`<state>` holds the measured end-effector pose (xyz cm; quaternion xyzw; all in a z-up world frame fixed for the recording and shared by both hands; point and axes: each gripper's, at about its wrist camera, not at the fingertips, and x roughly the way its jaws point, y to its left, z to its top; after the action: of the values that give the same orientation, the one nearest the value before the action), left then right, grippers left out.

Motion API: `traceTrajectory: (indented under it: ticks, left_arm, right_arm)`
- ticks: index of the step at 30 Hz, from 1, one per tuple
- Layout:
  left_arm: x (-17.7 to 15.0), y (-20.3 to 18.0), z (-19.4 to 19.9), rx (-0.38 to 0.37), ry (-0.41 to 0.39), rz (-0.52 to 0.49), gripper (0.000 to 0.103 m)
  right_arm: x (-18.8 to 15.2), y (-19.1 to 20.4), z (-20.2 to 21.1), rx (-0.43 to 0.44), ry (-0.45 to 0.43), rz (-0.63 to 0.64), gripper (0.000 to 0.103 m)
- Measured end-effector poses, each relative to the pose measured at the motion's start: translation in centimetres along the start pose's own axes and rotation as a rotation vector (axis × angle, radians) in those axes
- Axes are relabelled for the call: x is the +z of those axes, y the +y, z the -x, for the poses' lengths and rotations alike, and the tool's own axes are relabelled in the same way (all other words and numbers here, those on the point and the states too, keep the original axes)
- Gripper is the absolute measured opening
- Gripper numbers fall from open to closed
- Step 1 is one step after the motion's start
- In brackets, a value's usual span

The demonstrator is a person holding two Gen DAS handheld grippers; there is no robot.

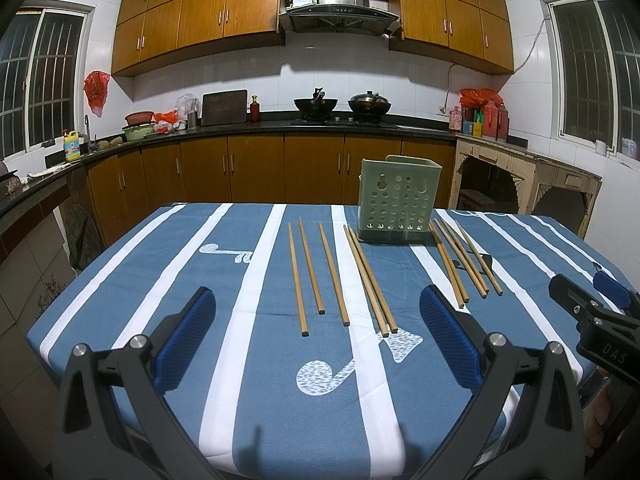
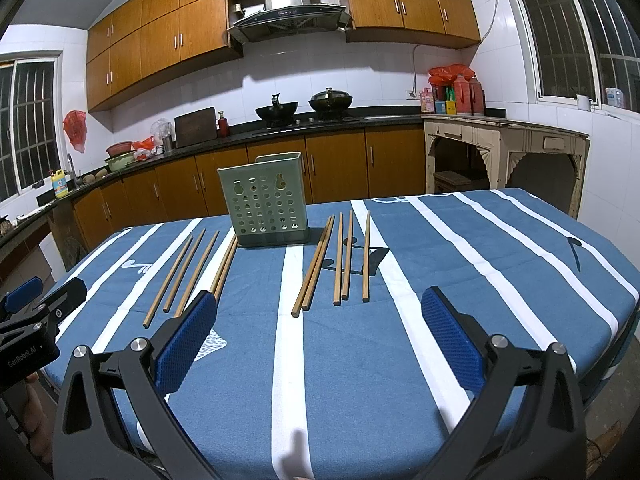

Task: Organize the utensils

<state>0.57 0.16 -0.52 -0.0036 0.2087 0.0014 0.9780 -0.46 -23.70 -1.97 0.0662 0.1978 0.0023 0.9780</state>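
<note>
Sitting on a blue-and-white striped tablecloth (image 1: 248, 360) amid wood kitchen cabinets (image 1: 256, 168).
Lying beside a green holder (image 1: 398, 200): chopsticks (image 1: 334, 274); hovering spread wide, empty: left gripper (image 1: 318, 336), right gripper (image 2: 320, 336).

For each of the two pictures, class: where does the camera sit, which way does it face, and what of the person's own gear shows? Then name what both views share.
Left wrist view: sits on the left gripper, faces across the table toward the stove wall; its open blue fingers frame the left chopsticks; the right gripper shows at the right edge.
Right wrist view: sits on the right gripper, same facing, further right; the left gripper shows at the left edge.
Shared: green holder, chopsticks, striped tablecloth.
</note>
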Motion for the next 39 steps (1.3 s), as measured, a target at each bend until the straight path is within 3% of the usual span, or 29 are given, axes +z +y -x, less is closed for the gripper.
traceTrajectory:
  ticks: [15,26,32,33,37,39]
  left_arm:
    - [-0.3,0.1,-0.4,0.005,0.017,0.0,0.099]
    - [0.6,1.7,-5.4,0.091,0.093,-0.008,0.099]
    - [1.5,2.9,-8.7,0.086,0.185,0.022,0.099]
    - [1.6,3.2,-9.3,0.084,0.204,0.032,0.099]
    - [1.9,4.0,-11.4,0.047,0.272,0.079,0.099]
    - [2.1,4.5,-12.6,0.024,0.309,0.106,0.099]
  right_arm:
    - [0.0,-0.1,-0.8,-0.008,0.027,-0.004,0.101]
    - [1.7,-1.9,-5.5,-0.065,0.155,-0.039,0.101]
    - [2.8,-4.6,-9.7,-0.101,0.272,-0.12,0.101]
    - [2.9,-5.0,-10.4,-0.109,0.291,-0.133,0.099]
    - [3.1,-5.6,-13.4,-0.137,0.394,-0.134,0.069]
    - [3.1,-5.6,-14.7,-0.127,0.422,-0.131,0.061]
